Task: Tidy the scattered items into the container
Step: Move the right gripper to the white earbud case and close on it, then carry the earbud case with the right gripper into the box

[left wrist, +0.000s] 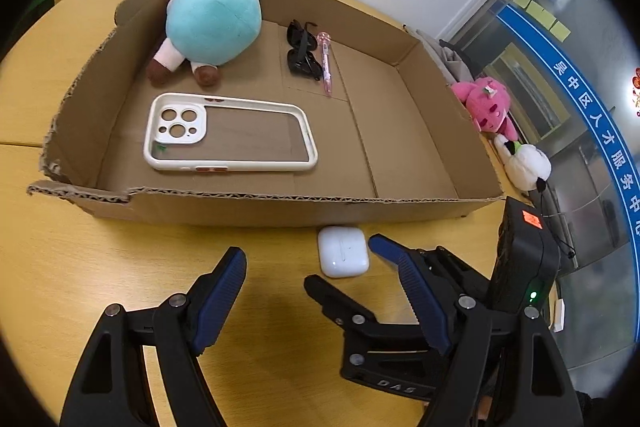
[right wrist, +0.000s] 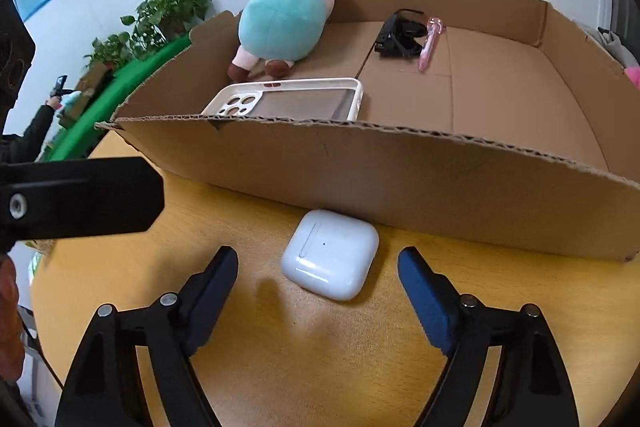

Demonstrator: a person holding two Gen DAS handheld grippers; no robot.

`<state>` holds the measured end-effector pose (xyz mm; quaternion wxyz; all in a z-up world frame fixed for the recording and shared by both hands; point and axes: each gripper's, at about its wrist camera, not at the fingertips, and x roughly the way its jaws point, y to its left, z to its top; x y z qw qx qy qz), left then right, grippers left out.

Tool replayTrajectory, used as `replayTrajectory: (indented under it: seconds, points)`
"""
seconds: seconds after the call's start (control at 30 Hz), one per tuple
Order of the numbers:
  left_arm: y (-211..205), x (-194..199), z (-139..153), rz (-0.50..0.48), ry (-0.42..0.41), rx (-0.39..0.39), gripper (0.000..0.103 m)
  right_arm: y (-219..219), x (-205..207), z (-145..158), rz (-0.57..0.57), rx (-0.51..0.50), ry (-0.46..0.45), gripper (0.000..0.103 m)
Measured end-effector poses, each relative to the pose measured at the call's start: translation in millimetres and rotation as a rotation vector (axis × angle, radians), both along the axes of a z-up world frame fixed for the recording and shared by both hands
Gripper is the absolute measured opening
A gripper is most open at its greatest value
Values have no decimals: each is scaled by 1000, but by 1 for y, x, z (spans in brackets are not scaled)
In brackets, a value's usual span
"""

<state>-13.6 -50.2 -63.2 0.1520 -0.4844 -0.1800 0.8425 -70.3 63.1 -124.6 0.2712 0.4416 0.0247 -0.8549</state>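
Observation:
A white earbud case (right wrist: pixel 330 253) lies on the yellow table just outside the front wall of the cardboard box (right wrist: pixel 360 167). My right gripper (right wrist: pixel 316 255) is open, one fingertip on each side of the case, and the pads do not touch it. In the left wrist view my left gripper (left wrist: pixel 306 249) is open and empty. The earbud case (left wrist: pixel 343 257) is just ahead of it to the right. Inside the box (left wrist: pixel 280 211) are a teal plush (left wrist: pixel 212 19), a white phone case (left wrist: pixel 176 125), black sunglasses (left wrist: pixel 302 57) and a pink pen (left wrist: pixel 326 67).
A pink plush (left wrist: pixel 486 103) and a white plush (left wrist: pixel 524 163) sit outside the box's right wall. The right gripper's black finger (left wrist: pixel 320 287) reaches in beside my left one. Part of the left gripper's black body (right wrist: pixel 80 199) juts in at the left. Potted plants (right wrist: pixel 168 7) stand behind.

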Motion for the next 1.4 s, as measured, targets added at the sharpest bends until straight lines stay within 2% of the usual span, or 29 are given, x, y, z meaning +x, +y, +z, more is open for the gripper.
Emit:
replayTrajectory:
  seconds: [0.03,0.1,0.13,0.43,0.57,0.67,0.77,0.8,0.83,0.9,1.23,1.4]
  points:
    - [1,-1,-1,-1,-5,1,78,0,1,0,-2,11,6,80]
    - [4,-4,-5,-10,-19,-3,78,2,5,2,-2,44,28,58]
    - [6,-5,-7,-16,-26,1,78,3,6,3,1,49,31,53]
    - [28,-20,-33,-70,-118,121,78,25,22,10,14,-12,7,51]
    - [35,-23,-46,-72,-163,201,77,37,26,11,10,-81,-29,51]
    - [44,-24,-53,-88,-188,248,73,43,30,11,10,-114,-45,51]
    - [51,-24,-57,-95,-202,233,54,47,34,11,7,-132,-52,51]
    - [52,-24,-58,-94,-207,227,37,48,35,11,5,-133,-53,51]
    - [54,-24,-60,-95,-215,225,30,49,35,11,4,-137,-55,51]
    - [54,-24,-61,-92,-222,222,26,51,36,12,1,-138,-58,51]
    - [59,-19,-61,-91,-239,246,26,57,40,12,13,-132,-82,51]
    - [64,-13,-52,-103,-222,231,24,63,44,13,13,-152,-93,51]
